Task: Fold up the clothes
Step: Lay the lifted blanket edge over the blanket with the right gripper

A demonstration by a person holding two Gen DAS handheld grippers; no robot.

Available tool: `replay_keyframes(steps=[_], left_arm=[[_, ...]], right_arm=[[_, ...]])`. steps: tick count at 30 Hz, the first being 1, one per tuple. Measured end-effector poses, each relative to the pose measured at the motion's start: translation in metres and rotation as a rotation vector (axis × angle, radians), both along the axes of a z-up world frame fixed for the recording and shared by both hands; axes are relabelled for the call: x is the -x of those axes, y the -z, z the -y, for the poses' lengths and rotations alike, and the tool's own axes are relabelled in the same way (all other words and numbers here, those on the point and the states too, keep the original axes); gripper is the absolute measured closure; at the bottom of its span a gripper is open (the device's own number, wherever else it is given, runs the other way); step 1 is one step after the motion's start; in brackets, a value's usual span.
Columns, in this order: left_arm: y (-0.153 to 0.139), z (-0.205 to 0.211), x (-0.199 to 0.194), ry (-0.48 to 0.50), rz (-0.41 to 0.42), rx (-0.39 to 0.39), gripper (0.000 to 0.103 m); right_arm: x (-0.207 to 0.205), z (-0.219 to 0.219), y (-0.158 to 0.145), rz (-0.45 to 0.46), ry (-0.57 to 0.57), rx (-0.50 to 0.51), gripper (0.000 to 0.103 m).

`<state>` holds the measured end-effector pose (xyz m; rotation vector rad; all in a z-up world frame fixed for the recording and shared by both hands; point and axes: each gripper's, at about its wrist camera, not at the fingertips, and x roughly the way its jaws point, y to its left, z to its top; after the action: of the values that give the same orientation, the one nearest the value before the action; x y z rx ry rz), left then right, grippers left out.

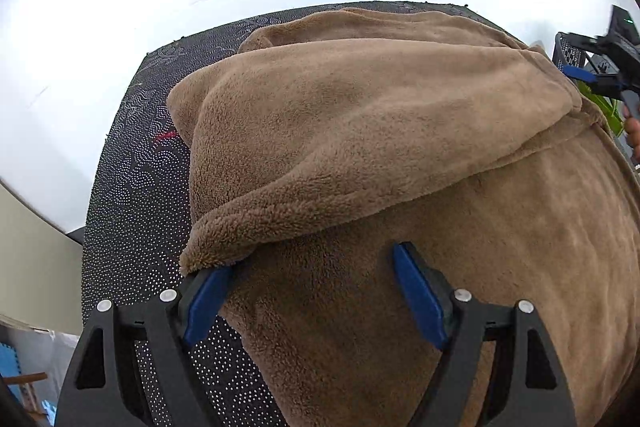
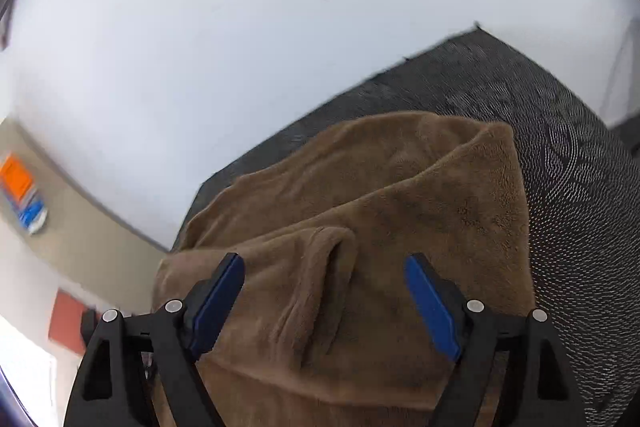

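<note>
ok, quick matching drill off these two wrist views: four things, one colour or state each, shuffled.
Things:
1. fleece garment
2. table mat
3. left tool
4. finger pads

Descriptions:
A. blue
B. black with white dots
C. brown, partly folded over itself
D. open, holding nothing

Pairs: 1-C, 2-B, 3-D, 4-A

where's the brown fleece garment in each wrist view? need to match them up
Left wrist: brown fleece garment fills the centre and right, its folded-over layer ending just ahead of the open left tongs.
Right wrist: it fills the lower centre, under the open right tongs.
Shared landmark: black dotted mat.
</note>
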<state>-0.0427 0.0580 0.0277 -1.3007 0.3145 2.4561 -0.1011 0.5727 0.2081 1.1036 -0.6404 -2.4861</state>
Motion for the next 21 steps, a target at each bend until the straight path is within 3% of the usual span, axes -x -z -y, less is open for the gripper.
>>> replay_keyframes(steps=[4, 10, 12, 18, 19, 21], left_arm=[[-0.007, 0.003, 0.0, -0.01, -0.008, -0.02, 0.019], [-0.017, 0.022, 0.009, -0.053, -0.024, -0.078, 0.019], [-0.02, 0.03, 0.007, -0.086, -0.037, -0.081, 0.019], [-0.037, 0.053, 0.006, -0.155, -0.107, -0.205, 0.019], [-0.039, 0.054, 0.009, -0.168, -0.126, -0.223, 0.017], [-0.039, 0.052, 0.018, -0.167, -0.152, -0.238, 0.016]], right_arm=[[-0.022, 0.02, 0.001, -0.038, -0.094, -0.113, 0.019], [-0.014, 0.045, 0.024, -0.006, -0.162, -0.075, 0.051], [-0.01, 0.051, 0.029, 0.008, -0.166, -0.062, 0.07], [-0.007, 0.062, 0.04, 0.018, -0.185, -0.071, 0.071], [-0.006, 0.063, 0.042, 0.026, -0.186, -0.069, 0.074], [-0.005, 0.063, 0.045, 0.039, -0.174, -0.062, 0.089]])
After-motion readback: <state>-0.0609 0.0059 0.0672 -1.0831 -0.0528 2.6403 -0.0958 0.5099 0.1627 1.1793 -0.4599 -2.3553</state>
